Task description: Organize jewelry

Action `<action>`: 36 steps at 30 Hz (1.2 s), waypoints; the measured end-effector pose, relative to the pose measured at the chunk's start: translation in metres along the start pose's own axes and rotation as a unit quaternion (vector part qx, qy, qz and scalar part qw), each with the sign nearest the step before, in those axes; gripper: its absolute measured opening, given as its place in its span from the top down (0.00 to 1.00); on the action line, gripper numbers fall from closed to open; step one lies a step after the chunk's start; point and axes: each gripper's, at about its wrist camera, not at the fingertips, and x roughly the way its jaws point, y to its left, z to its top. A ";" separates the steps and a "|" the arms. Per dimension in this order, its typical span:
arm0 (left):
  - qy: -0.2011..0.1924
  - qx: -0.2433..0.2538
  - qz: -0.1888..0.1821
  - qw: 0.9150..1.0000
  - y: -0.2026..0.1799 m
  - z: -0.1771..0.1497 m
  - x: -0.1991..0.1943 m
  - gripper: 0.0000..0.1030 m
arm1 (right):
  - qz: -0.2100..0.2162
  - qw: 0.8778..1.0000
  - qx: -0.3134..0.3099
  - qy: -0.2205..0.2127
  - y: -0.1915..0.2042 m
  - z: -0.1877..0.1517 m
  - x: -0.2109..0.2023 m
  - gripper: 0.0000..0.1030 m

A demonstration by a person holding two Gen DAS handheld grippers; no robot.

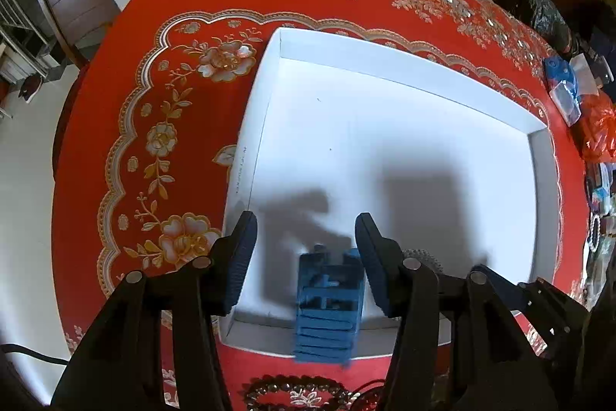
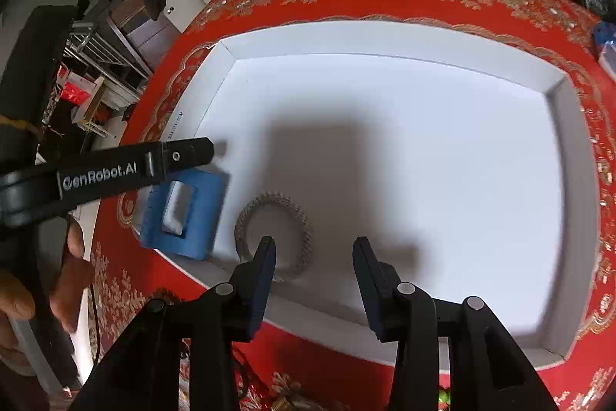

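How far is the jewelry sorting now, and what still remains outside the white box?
Done: the silver chain bracelet lies on the floor of the shallow white cardboard box, and the blue plastic holder sits at its near-left corner. In hand: nothing; the left claw and right claw are both open. Left: a beaded bracelet still lies on the red floral tablecloth.

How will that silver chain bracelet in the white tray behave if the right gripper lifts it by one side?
The bracelet looks made of many small links, so it will probably droop rather than hold its ring shape. It lies flat on the tray, so rolling seems unlikely. The metal links may slip from the right gripper, whose jaws stand open.
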 end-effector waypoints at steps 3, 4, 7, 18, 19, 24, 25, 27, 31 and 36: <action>-0.004 -0.004 -0.005 1.000 0.003 -0.007 -0.008 0.44 | 0.001 1.000 0.002 -0.006 -0.002 -0.006 -0.011 0.61; -0.005 -0.002 -0.004 1.000 0.003 -0.010 -0.012 0.43 | 0.002 1.000 0.003 -0.006 -0.003 -0.008 -0.014 0.61; -0.012 -0.003 0.000 1.000 0.008 -0.020 -0.021 0.43 | 0.000 1.000 0.006 -0.011 -0.004 -0.013 -0.021 0.61; -0.049 -0.009 0.010 0.999 0.015 -0.055 -0.063 0.43 | 0.000 0.999 -0.005 -0.034 0.011 -0.028 -0.049 0.59; -0.054 -0.008 0.013 0.998 0.015 -0.060 -0.068 0.43 | 0.000 0.999 -0.007 -0.038 0.014 -0.030 -0.054 0.59; -0.071 -0.003 0.021 0.997 0.013 -0.079 -0.082 0.43 | -0.002 0.998 -0.015 -0.055 0.023 -0.042 -0.070 0.58; -0.074 -0.004 0.022 0.997 0.013 -0.083 -0.084 0.43 | -0.002 0.998 -0.016 -0.057 0.025 -0.044 -0.073 0.58; -0.082 -0.006 0.027 0.996 0.014 -0.092 -0.090 0.43 | -0.003 0.998 -0.018 -0.061 0.029 -0.051 -0.078 0.58; -0.096 -0.007 0.032 0.995 0.014 -0.111 -0.102 0.43 | -0.007 0.997 -0.017 -0.075 0.036 -0.063 -0.088 0.57; -0.107 -0.009 0.036 0.994 0.014 -0.132 -0.112 0.43 | -0.028 0.995 -0.020 -0.093 0.042 -0.081 -0.099 0.50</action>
